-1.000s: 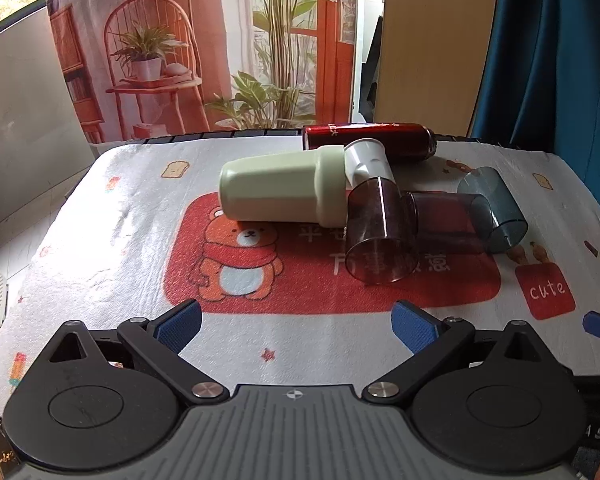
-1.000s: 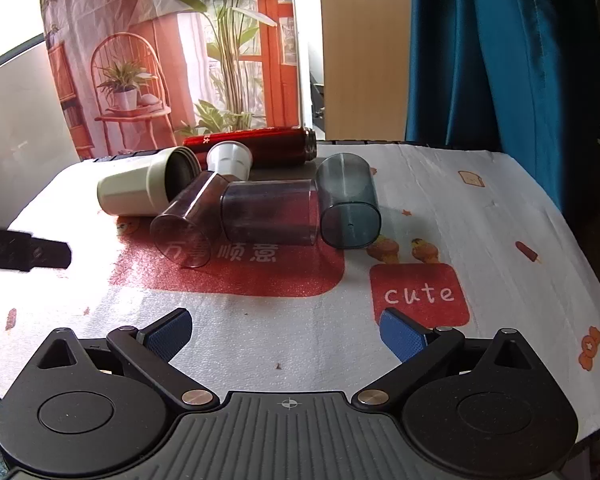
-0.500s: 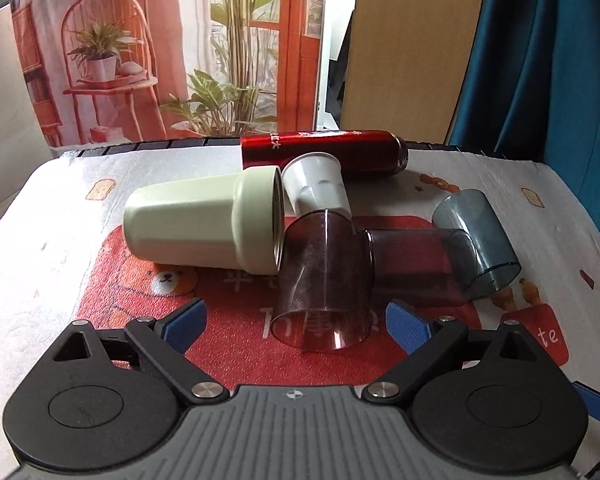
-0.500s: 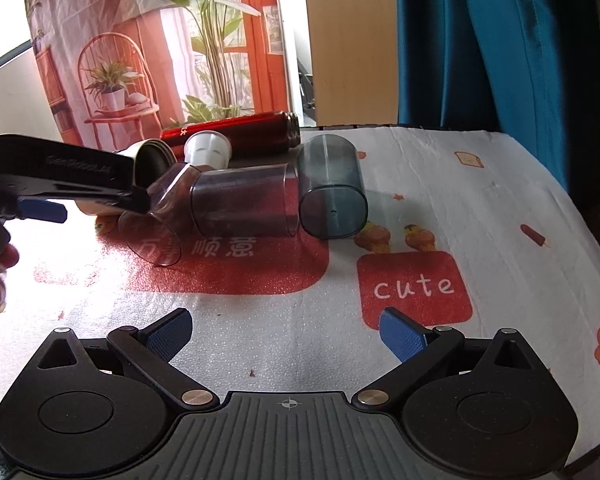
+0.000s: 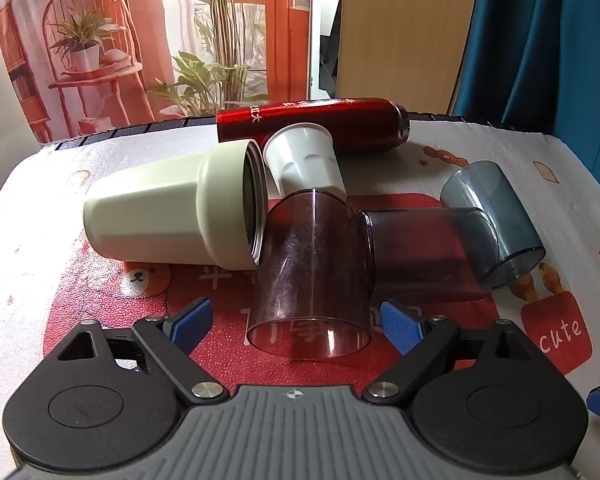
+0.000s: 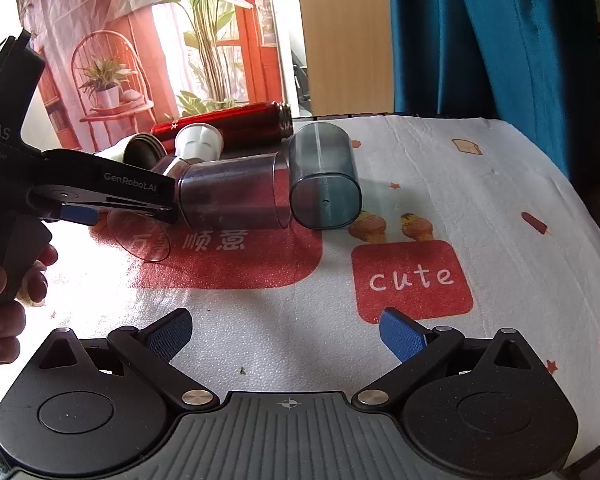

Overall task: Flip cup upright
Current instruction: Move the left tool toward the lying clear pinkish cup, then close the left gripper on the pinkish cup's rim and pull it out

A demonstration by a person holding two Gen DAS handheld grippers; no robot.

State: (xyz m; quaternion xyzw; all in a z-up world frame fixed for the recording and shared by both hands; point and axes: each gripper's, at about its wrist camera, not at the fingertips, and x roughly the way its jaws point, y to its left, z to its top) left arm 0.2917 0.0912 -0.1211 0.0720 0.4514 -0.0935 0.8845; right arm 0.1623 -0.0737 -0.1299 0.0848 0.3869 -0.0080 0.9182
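Several cups lie on their sides in a cluster on the table. A clear purple-tinted cup [image 5: 312, 276] lies with its end toward my left gripper [image 5: 296, 320], which is open with its blue pads either side of that end, not touching. A second dark clear cup [image 5: 424, 252] [image 6: 232, 196], a blue-grey cup [image 5: 496, 216] [image 6: 324, 176], a pale green cup [image 5: 168, 216] and a small white cup [image 5: 304, 160] lie around it. My right gripper [image 6: 288, 332] is open and empty, well short of the cups.
A red flask [image 5: 312, 124] lies behind the cups near the table's far edge. The printed cloth [image 6: 460, 200] covers the table, with the blue curtain [image 6: 500, 40] to the right. The left gripper's body [image 6: 80, 192] and the hand holding it fill the right wrist view's left side.
My left gripper has moved forward and lower, so its pads now flank the near end of the purple-tinted cup. The right gripper has edged slightly forward. The cups have not moved.
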